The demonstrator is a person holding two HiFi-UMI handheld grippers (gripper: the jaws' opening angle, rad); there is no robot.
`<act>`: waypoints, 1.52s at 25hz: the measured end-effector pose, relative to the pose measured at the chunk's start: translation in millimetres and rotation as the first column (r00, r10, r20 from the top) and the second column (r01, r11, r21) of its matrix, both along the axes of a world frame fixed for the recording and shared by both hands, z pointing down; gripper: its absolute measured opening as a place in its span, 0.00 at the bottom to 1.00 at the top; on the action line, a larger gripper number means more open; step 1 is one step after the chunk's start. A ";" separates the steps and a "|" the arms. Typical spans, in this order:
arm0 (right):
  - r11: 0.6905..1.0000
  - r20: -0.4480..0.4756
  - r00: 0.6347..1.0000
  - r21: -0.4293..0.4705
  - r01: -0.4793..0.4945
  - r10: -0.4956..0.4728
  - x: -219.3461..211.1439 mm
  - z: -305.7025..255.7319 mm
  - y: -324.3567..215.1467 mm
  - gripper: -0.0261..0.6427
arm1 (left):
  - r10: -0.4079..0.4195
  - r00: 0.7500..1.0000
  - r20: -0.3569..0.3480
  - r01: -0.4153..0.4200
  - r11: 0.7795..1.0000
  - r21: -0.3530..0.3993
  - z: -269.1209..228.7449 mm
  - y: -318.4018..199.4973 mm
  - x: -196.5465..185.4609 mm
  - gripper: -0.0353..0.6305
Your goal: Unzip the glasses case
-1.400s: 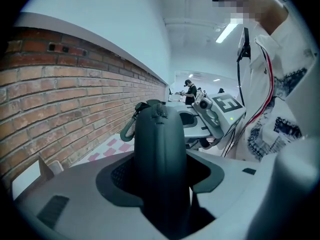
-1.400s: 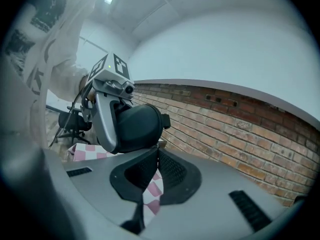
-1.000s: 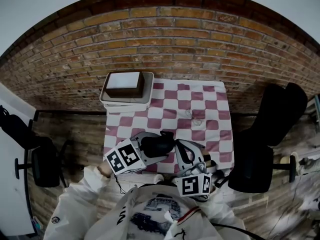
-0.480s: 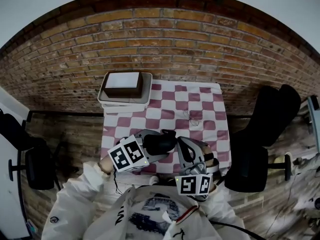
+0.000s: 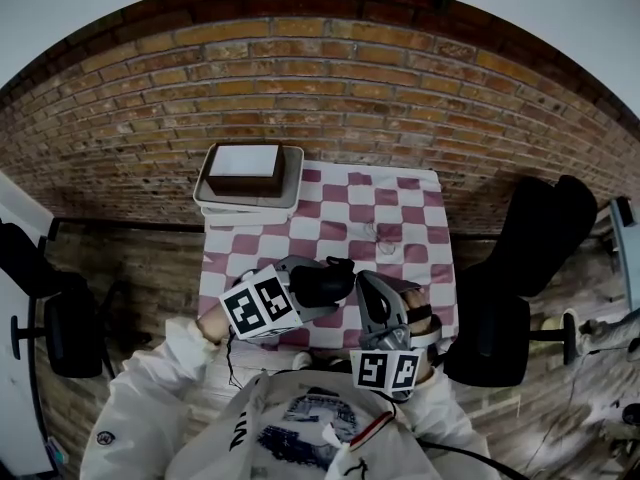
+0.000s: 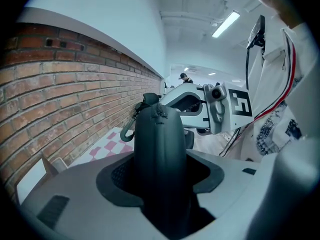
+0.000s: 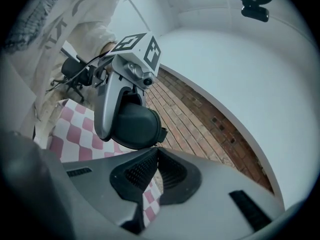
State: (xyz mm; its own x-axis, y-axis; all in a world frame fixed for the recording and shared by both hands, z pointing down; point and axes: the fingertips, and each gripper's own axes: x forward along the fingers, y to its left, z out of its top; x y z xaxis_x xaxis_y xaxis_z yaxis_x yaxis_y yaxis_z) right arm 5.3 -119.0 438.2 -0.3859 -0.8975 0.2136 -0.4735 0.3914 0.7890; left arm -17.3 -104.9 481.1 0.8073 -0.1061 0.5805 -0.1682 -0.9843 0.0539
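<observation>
Above table [image 5: 400, 200], left gripper [image 5: 312, 286] clamping glasses case [image 6: 159, 149], right gripper [image 7: 156, 153] closed at its end.

white printed jacket [image 5: 300, 430]; grey left gripper [image 5: 316, 280], right gripper [image 5: 367, 282], black-and-white marker cubes [image 5: 260, 306].

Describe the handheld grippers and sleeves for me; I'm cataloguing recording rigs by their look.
Both the left gripper and the right gripper have smooth light-grey plastic shells with black ribbed pads inside the jaws. Each carries a white cube printed with black square markers. A thin dark cable runs by the left wrist. The sleeves are white, long and loose.
</observation>
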 end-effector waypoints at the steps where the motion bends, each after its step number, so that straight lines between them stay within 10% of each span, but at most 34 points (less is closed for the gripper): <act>1: 1.000 -0.011 1.000 0.007 -0.002 0.003 -0.6 0.2 -0.9 0.06 | -0.001 1.000 0.003 0.001 1.000 -0.010 1.2 0.2 -0.5 0.43; 38: 0.985 -0.441 0.897 0.161 0.067 0.011 -28.7 14.8 -1.4 0.06 | 0.003 0.928 0.372 -0.018 0.999 0.036 35.5 -10.7 -23.5 0.43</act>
State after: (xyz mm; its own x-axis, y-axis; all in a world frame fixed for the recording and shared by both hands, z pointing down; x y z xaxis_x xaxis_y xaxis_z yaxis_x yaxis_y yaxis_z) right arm -23.4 -120.4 453.0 -0.3133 -0.9251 0.2146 -0.0546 0.2431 0.9685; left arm -40.8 -115.5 516.6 0.5352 -0.1268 0.8352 -0.1586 -0.9862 -0.0481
